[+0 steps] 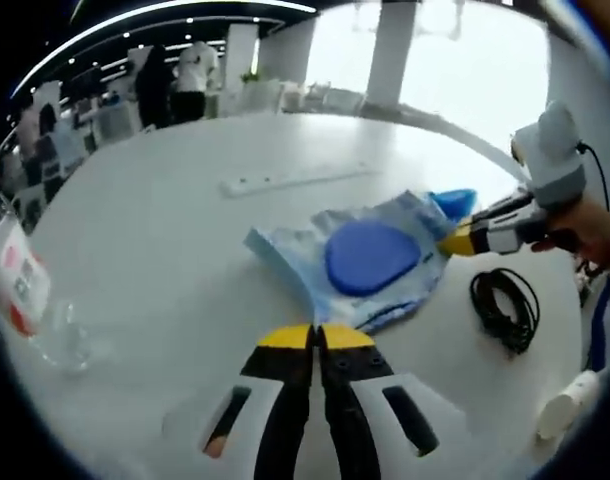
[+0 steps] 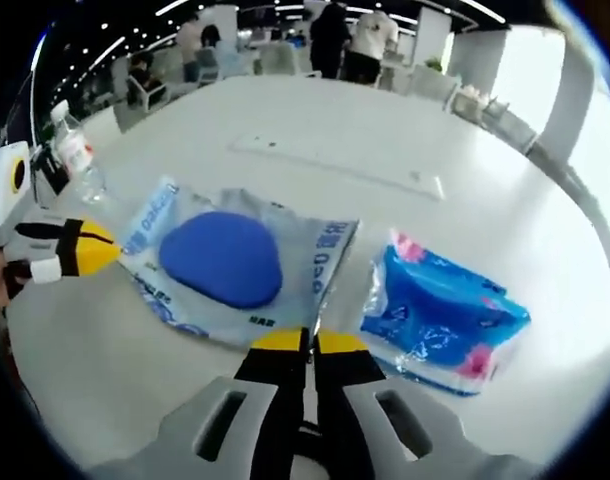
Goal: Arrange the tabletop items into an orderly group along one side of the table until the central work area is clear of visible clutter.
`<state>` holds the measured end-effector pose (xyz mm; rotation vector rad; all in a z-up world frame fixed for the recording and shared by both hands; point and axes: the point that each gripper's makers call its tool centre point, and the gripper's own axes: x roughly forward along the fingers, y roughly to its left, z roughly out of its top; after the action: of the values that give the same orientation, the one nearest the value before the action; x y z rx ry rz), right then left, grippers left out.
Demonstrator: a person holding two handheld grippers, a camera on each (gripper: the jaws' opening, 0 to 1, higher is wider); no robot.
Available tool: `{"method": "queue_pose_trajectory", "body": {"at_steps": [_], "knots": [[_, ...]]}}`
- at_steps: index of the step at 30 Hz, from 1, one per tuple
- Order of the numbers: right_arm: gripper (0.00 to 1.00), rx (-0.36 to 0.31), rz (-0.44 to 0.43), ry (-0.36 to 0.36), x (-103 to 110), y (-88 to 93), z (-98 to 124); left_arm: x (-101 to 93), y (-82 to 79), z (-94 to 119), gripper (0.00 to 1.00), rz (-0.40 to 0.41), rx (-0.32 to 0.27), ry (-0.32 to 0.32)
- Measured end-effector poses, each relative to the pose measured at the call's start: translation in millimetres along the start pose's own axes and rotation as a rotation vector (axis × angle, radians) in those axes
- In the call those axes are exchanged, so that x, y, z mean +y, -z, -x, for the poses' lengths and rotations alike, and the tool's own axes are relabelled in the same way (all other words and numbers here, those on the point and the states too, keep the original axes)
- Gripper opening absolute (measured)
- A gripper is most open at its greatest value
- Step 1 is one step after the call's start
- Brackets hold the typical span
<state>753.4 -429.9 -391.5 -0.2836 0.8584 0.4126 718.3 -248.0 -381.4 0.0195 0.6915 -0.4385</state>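
A wet-wipes pack with a blue oval lid lies flat on the white round table. My left gripper is shut, its yellow tips at the pack's near edge. My right gripper comes in from the right, its tip against the pack's far side. In the right gripper view the same pack lies just ahead of my shut right gripper. The left gripper meets its left edge. A blue tissue packet lies to the right, apart from the pack. I cannot tell whether either gripper pinches the wrapper.
A coiled black cable lies right of the pack, with a white cylinder at the table edge. A white power strip lies farther back. A clear water bottle stands at the left. People stand beyond the table.
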Motion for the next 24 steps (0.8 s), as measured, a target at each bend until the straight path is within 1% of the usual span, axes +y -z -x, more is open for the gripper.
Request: {"method": "queue_pose_trajectory", "body": {"at_steps": [3,4,5,6,8,9,11,14,15,16,18,20,21,24], "knots": [[0.03,-0.002,-0.002,-0.007,0,0.5,-1,0.2,0.9,0,0.00,-0.010,0.001,-0.005],[0.03,-0.008,-0.004,-0.015,1,-0.3,-1,4.5,4.1,0,0.00,-0.003,0.021,-0.040],[0.03,-0.026,0.001,-0.040,4,-3.4,-3,7.4,3.7,0,0.01,-0.031,0.026,-0.065],[0.03,-0.020,0.003,-0.034,3,-2.3,-2,9.9,0.5,-1,0.01,-0.078,0.015,-0.081],[0.04,-0.016,-0.013,-0.032,4,-1.5,-2,5.5,1.7,-2,0.02,-0.070,0.028,-0.074],[0.04,-0.017,-0.010,-0.033,4,-1.5,-2,4.8,1.9,-1,0.02,-0.080,0.032,-0.080],[0.07,-0.022,0.001,-0.019,1,-2.9,0,5.0,2.5,0,0.03,-0.074,0.033,-0.083],[0.09,-0.038,0.005,-0.006,-2,-7.9,6,7.0,2.5,1,0.06,-0.065,0.028,-0.089],[0.10,-0.059,-0.009,-0.004,-2,-12.5,10,7.3,2.7,2,0.07,-0.064,0.028,-0.088],[0.11,-0.070,-0.012,0.000,-3,-14.9,13,7.5,2.0,3,0.09,-0.058,0.022,-0.086],[0.16,-0.095,-0.001,0.005,-3,-20.3,20,9.2,1.6,7,0.18,-0.042,0.018,-0.101],[0.22,-0.148,-0.008,0.010,-3,-31.9,31,8.7,-1.4,14,0.25,-0.051,0.010,-0.119],[0.25,-0.159,-0.015,0.008,-3,-34.9,34,7.2,-2.4,16,0.28,-0.057,0.006,-0.115],[0.35,-0.182,-0.026,-0.019,4,-40.4,44,1.9,-6.8,23,0.30,-0.052,-0.017,-0.095]]}}
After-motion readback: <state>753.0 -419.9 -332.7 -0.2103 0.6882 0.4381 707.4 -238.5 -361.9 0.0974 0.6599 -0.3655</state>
